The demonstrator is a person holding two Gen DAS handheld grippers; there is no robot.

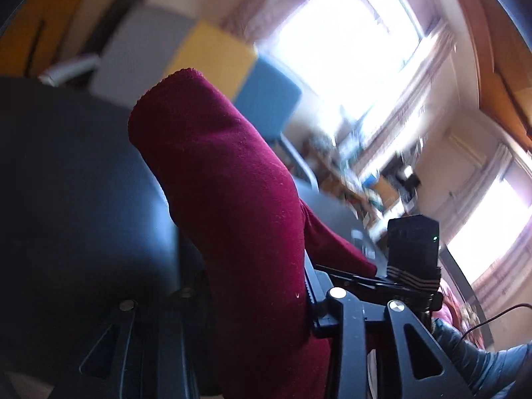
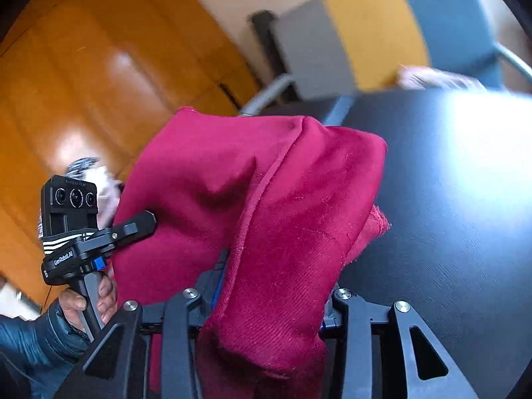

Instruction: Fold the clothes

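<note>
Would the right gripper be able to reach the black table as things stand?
Probably yes: the black table lies bare just ahead of the right gripper, but the red garment draped over its fingers would touch down first.

A dark desk (image 2: 449, 199) stands before grey, yellow and blue chairs (image 2: 449, 16), orange wood panelling (image 2: 99, 66) and bright curtained windows (image 1: 345, 40).

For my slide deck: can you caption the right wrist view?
Right tongs and left tongs lift a crimson garment above the dark table.
</note>
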